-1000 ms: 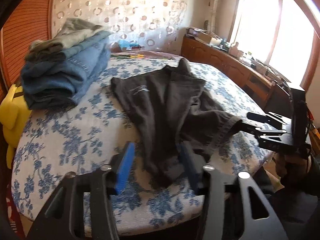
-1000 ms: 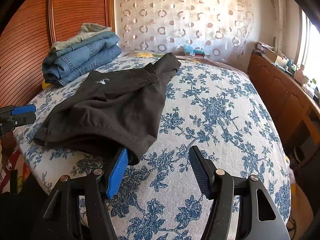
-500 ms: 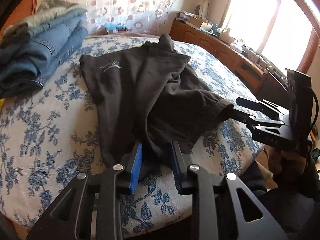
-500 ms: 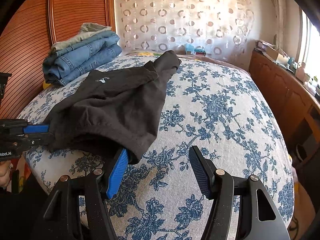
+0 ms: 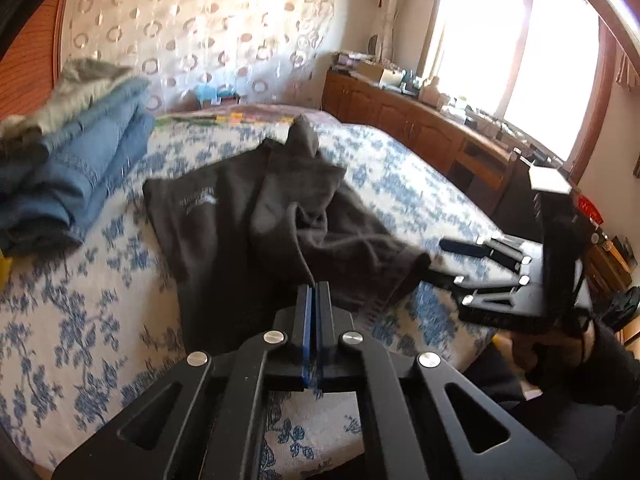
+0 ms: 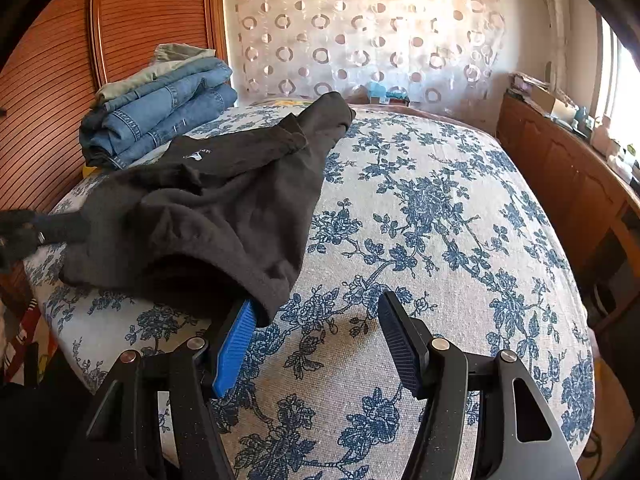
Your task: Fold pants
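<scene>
A: Status? 
B: Left tool is clamped on the hem of the pants lying on the bed. Right tool stands wide, empty. 
A: Risk? 
B: One-sided pull probably bunches the fabric.

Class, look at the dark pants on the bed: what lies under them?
Under the dark pants only the blue floral bedspread shows around their edges. One blue pad of the right tool slips beneath the near hem. Anything else beneath is covered.

Home bedroom, floral bed, wooden dresser
</scene>
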A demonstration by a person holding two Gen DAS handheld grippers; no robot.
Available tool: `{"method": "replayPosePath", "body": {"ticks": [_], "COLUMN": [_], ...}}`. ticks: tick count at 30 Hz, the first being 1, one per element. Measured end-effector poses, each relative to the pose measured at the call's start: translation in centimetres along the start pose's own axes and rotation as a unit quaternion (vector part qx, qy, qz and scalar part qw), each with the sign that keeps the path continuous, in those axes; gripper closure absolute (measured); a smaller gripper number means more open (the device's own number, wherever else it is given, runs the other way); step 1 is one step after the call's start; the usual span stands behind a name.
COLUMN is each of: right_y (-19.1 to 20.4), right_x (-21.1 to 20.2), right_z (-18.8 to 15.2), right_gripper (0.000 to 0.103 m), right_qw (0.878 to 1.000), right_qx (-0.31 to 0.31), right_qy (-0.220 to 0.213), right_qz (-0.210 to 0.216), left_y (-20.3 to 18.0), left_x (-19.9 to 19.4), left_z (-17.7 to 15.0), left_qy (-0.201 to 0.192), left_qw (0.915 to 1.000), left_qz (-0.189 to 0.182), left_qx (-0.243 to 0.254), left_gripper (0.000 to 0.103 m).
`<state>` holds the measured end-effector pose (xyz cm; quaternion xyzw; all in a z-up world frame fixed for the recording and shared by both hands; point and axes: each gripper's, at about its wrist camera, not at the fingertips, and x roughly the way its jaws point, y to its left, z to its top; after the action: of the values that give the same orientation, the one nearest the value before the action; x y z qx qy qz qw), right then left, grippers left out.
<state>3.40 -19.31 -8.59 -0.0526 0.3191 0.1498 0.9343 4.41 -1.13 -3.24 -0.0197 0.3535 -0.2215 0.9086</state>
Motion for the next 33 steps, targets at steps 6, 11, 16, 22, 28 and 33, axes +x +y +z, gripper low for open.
{"method": "replayPosePath", "body": {"ticks": [6, 11, 16, 22, 28, 33], "right_y": [-0.1, 0.2, 0.5, 0.6, 0.6, 0.9], "right_x": [-0.4, -1.6, -2.2, -1.9, -2.3, -2.8], "right_z": [0.0, 0.2, 0.4, 0.6, 0.8, 0.8], "right_gripper": [0.039, 0.039, 0.039, 0.039, 0.039, 0.039], "right_qw": [1.000, 0.999, 0.998, 0.998, 0.999, 0.998], "right_qx": [0.002, -0.005, -0.009, -0.011, -0.011, -0.013], "right_qy": [-0.007, -0.021, -0.022, -0.018, -0.021, -0.025], "right_qz": [0.010, 0.030, 0.053, 0.053, 0.046, 0.057], "left_y": [0.6, 2.2, 5.2, 6.5, 6.2, 5.9], "left_x": [-2.9, -4.0, -3.8, -1.9, -0.7, -0.2], "left_z": [2.1, 2.2, 0.5, -2.0, -2.8, -3.0], "left_qy": [-0.042, -0.046, -0.031, 0.017, 0.032, 0.042], "left_qw": [0.9991, 0.9985, 0.9970, 0.9963, 0.9965, 0.9963], "left_qz": [-0.002, 0.024, 0.053, 0.052, 0.037, 0.039], "left_qx": [-0.008, -0.017, -0.047, -0.065, -0.068, -0.063], "left_gripper": [0.101, 0.101, 0.101, 0.101, 0.101, 0.101]}}
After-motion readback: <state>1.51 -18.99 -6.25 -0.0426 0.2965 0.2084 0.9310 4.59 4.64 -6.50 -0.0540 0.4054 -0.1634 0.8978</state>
